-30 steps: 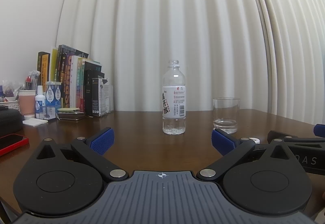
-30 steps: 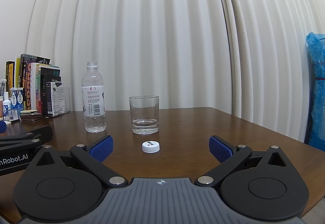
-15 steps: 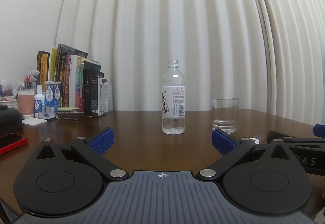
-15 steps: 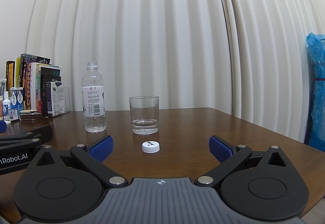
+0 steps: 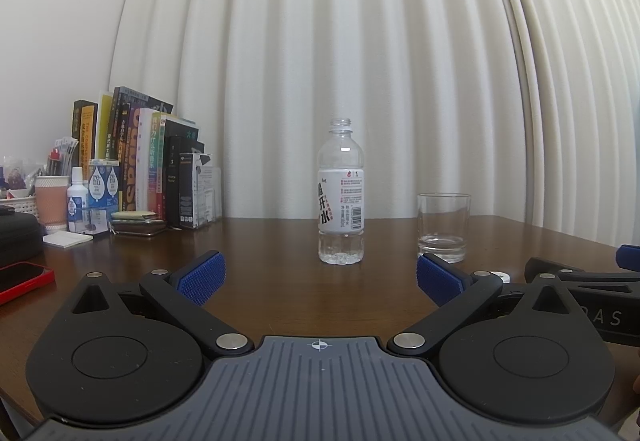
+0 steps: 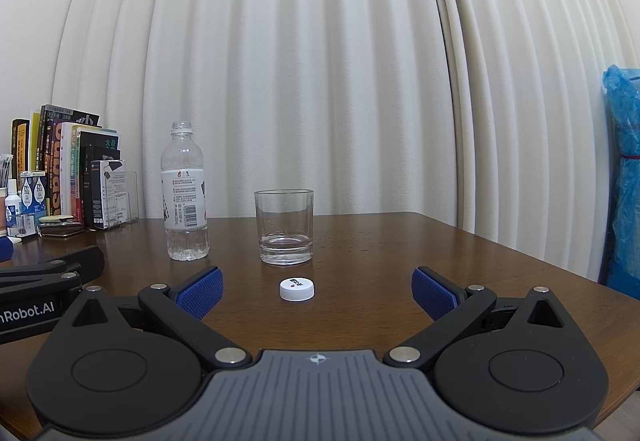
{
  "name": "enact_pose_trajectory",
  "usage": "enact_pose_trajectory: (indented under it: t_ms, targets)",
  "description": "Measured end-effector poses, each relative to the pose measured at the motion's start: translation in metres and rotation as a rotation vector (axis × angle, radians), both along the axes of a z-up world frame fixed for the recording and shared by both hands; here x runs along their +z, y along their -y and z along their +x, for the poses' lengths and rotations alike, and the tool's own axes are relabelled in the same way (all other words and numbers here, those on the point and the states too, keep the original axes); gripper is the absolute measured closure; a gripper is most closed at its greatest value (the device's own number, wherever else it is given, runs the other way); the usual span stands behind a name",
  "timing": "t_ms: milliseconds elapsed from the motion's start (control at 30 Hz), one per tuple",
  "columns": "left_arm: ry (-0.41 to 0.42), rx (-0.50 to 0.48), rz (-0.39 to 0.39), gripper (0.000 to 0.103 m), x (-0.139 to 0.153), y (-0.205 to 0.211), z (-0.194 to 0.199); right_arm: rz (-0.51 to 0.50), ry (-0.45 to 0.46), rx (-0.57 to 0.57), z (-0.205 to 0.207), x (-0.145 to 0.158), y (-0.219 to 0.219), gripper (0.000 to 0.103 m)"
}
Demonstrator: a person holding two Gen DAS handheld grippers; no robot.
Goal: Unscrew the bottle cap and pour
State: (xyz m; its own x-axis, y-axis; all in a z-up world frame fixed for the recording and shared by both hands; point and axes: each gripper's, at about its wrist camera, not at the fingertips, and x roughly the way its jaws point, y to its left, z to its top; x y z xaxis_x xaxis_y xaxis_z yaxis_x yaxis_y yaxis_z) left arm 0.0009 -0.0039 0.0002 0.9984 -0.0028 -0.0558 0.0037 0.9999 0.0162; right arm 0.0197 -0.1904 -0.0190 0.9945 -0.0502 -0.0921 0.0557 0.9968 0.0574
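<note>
A clear plastic bottle (image 5: 341, 197) with a white label stands upright and uncapped on the brown table; it also shows in the right wrist view (image 6: 184, 197). A little water sits in its base. A clear glass (image 5: 443, 227) stands to its right, with a little water at the bottom, also in the right wrist view (image 6: 285, 226). The white cap (image 6: 297, 289) lies on the table in front of the glass. My left gripper (image 5: 318, 277) is open and empty, well short of the bottle. My right gripper (image 6: 318, 291) is open and empty, with the cap between its fingers' line.
A row of books (image 5: 140, 165), small bottles and a paper cup (image 5: 51, 201) stand at the back left. A red phone (image 5: 22, 281) lies at the left edge. A blue bag (image 6: 624, 177) hangs right of the table. White curtains fill the background.
The left wrist view has drifted very slightly; the bottle and glass sit a touch further left. Both grippers stay open and empty.
</note>
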Motion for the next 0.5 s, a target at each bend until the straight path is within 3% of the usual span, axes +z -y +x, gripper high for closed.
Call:
enact_pose_trajectory:
  t_ms: [500]
  targets:
    - [-0.030,-0.014,-0.006,0.000,0.0018,-0.0017,0.0039,-0.002,-0.040,0.016,0.0019,0.0021,0.0050,0.000]
